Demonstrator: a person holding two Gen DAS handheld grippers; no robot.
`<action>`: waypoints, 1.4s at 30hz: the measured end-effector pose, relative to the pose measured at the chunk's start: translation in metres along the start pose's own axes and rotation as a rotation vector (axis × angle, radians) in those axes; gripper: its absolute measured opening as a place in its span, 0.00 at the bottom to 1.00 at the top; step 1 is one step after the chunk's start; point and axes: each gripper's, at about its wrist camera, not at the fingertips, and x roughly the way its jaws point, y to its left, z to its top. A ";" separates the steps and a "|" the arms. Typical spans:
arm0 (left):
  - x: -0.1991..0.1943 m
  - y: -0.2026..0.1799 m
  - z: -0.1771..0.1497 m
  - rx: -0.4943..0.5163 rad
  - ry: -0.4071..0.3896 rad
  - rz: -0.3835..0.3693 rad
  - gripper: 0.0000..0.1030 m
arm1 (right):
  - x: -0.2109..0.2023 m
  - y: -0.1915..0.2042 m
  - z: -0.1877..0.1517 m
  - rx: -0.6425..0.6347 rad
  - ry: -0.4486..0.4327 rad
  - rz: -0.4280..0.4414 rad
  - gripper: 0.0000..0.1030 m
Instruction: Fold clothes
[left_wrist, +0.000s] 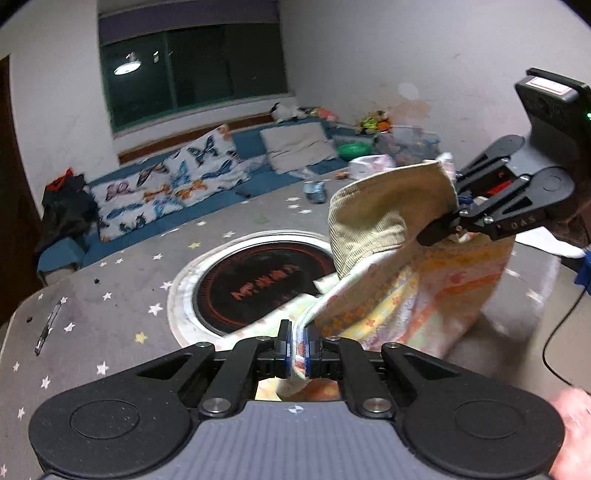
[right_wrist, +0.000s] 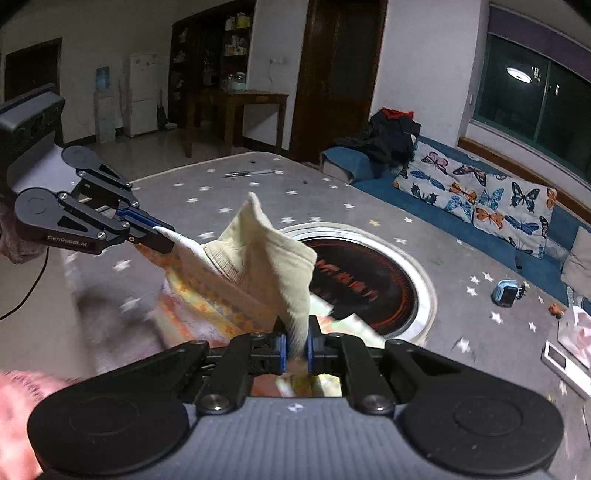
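Nearest me, my left gripper (left_wrist: 297, 350) is clamped tight on the printed lining edge of the small corduroy garment (left_wrist: 373, 221). My right gripper (right_wrist: 295, 349) is pinched shut on its cream ribbed edge. The garment hangs between them above the star-patterned table cover (left_wrist: 110, 295). I judge I should keep both grips level and taut, then lay it flat beside the round black hotplate (left_wrist: 258, 284).
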 end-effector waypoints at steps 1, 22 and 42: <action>0.011 0.008 0.005 -0.023 0.015 -0.004 0.06 | 0.012 -0.009 0.006 0.008 0.009 0.000 0.08; 0.106 0.097 -0.010 -0.342 0.245 0.063 0.18 | 0.104 -0.061 -0.061 0.302 0.038 -0.170 0.33; 0.130 0.048 0.017 -0.432 0.195 -0.087 0.16 | 0.122 -0.080 -0.063 0.486 -0.004 -0.203 0.21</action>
